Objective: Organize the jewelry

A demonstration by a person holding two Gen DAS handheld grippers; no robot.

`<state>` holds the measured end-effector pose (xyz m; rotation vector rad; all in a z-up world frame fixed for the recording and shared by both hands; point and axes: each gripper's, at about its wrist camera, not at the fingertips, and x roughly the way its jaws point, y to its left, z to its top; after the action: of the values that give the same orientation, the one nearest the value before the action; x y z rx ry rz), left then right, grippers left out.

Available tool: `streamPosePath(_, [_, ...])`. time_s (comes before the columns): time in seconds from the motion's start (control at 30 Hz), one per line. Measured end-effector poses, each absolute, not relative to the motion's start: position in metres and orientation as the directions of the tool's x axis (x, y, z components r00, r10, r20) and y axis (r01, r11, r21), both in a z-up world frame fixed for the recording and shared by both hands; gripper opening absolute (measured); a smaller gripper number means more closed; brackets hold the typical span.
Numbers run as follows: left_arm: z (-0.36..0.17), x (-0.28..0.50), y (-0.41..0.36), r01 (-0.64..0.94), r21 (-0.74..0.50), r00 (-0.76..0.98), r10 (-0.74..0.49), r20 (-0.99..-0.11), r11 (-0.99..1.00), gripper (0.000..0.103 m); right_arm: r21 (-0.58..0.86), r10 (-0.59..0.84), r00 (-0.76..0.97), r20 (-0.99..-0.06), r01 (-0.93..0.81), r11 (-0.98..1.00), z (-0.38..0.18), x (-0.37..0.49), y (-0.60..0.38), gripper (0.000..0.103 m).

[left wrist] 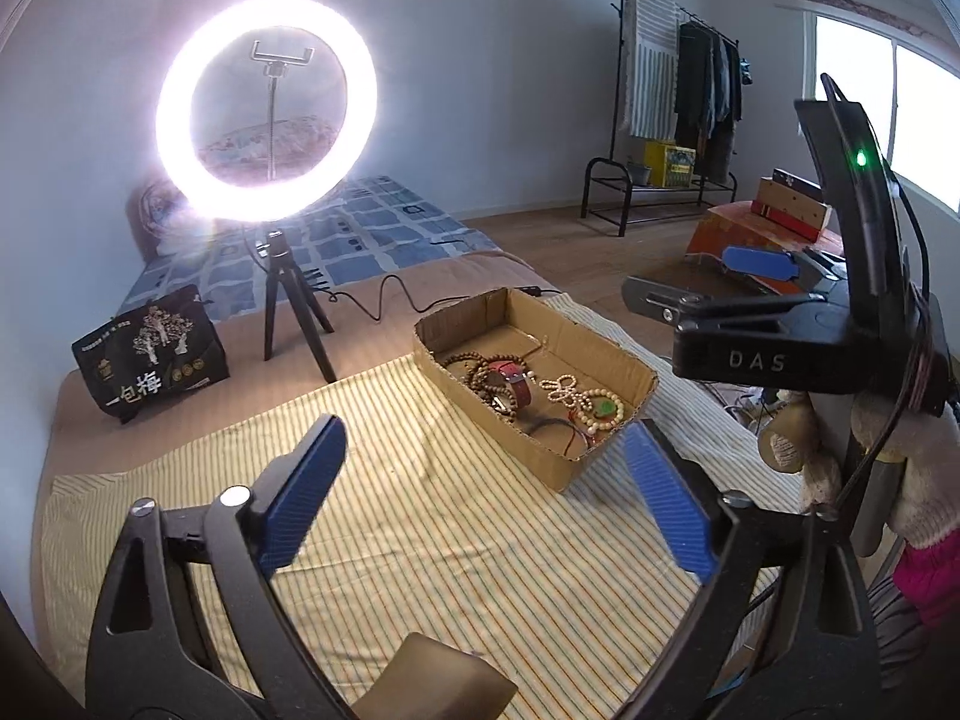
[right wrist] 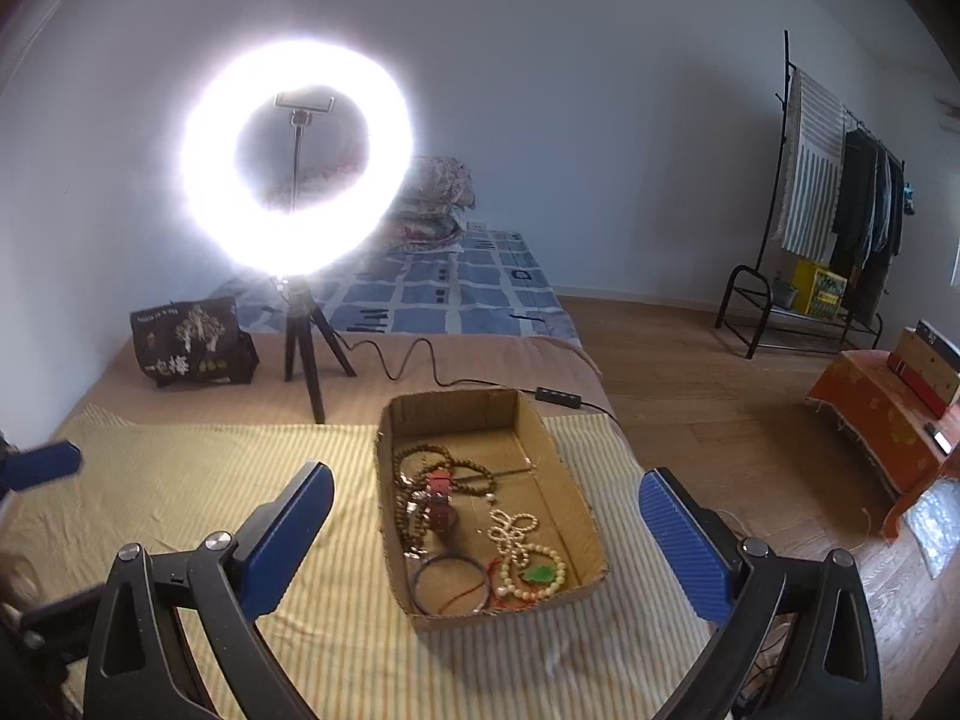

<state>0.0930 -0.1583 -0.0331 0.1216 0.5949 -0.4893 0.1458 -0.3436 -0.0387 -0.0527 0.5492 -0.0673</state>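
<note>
Jewelry (right wrist: pixel 480 528) lies all in one cardboard box (right wrist: pixel 558 468) on the striped cloth (right wrist: pixel 180 480) over the bed. Inside the box I see brown bead strings (right wrist: pixel 447 462), a red watch strap (right wrist: pixel 441 501), a white bead string (right wrist: pixel 513 531) with a green stone (right wrist: pixel 540 573), and thin bangles (right wrist: pixel 447 585). The far end of the box is bare. My left claw (left wrist: pixel 486 492) is wide apart and holds nothing. My right claw (right wrist: pixel 486 540) is wide apart too, with the box between its fingers. A bright ring light (right wrist: pixel 297 156) stands behind the box.
</note>
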Motion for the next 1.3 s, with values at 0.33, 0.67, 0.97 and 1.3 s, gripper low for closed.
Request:
streamPosePath(0.33, [-0.033, 0.098, -0.149, 0.428, -0.026, 0.741, -0.368, -0.562, 0.903, 0.103, -0.062, -0.074, 0.84, -0.537, 0.049, 0.997, -0.048, 0.148, -0.347, 0.103])
streamPosePath(0.67, [-0.034, 0.099, -0.145, 0.418, -0.015, 0.749, -0.354, -0.561, 0.908, 0.103, -0.075, -0.073, 0.829, -0.554, 0.038, 0.996, -0.055, 0.151, -0.345, 0.103])
streamPosePath(0.97, [-0.035, 0.1, -0.145, 0.417, -0.01, 0.751, -0.351, -0.56, 0.909, 0.103, -0.077, -0.071, 0.829, -0.555, 0.034, 0.996, -0.058, 0.153, -0.342, 0.103])
streamPosePath(1.3, [-0.034, 0.1, -0.145, 0.416, -0.011, 0.751, -0.351, -0.56, 0.909, 0.103, -0.074, -0.069, 0.827, -0.557, 0.034, 0.997, -0.058, 0.153, -0.344, 0.103])
